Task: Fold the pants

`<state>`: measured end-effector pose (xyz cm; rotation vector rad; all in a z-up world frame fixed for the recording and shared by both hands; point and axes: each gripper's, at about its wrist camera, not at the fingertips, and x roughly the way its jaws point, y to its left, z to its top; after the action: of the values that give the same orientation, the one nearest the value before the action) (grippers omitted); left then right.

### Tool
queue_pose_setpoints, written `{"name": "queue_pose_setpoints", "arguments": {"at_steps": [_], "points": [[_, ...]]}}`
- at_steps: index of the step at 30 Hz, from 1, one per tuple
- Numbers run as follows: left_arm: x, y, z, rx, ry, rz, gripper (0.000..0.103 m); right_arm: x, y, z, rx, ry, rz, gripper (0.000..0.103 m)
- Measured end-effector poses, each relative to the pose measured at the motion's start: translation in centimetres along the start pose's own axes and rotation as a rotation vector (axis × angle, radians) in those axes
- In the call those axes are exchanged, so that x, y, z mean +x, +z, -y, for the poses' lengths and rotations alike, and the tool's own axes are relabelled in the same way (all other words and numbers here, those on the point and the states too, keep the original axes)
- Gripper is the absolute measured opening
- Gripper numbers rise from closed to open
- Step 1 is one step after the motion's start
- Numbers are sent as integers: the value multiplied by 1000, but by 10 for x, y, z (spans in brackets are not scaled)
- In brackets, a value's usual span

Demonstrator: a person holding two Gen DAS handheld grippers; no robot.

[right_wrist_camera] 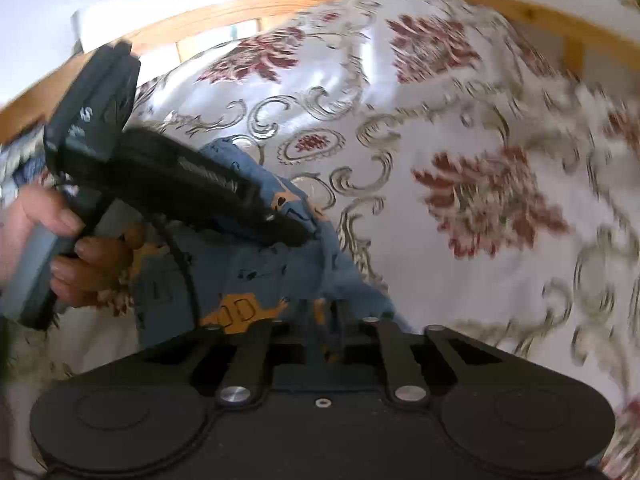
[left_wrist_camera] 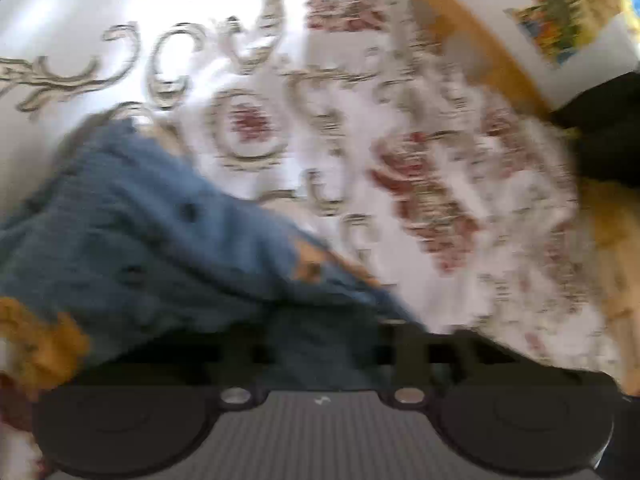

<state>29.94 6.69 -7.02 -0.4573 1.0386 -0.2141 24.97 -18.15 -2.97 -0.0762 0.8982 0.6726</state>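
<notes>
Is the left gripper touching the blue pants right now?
Touching. In the right wrist view the left gripper comes in from the left and its fingers close on a raised fold of the blue pants, with cloth bunched at the tips.

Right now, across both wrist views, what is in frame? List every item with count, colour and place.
pants: one pair, blue with orange print, bunched on the bedspread at lower left, fabric running into both grippers
bedspread: one, white with red flowers and grey-gold scrolls, covering the bed
bed frame: one, light wood, along the far edge
dark object: one, black, right edge of the left wrist view, too blurred to identify
left gripper: black, tip on the pants
right gripper: black, pants between its fingers
hand: one, gripping the left gripper's handle
</notes>
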Motion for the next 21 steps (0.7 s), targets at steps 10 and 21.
{"name": "queue_pose_setpoints", "arguments": {"at_steps": [10,21], "points": [[-3,2,-10,-26,-59,-31,3,-4,-6,40,461,58,-17,27],[18,2,14,-12,-111,-129,0,-10,-20,57,641,90,8,34]]}}
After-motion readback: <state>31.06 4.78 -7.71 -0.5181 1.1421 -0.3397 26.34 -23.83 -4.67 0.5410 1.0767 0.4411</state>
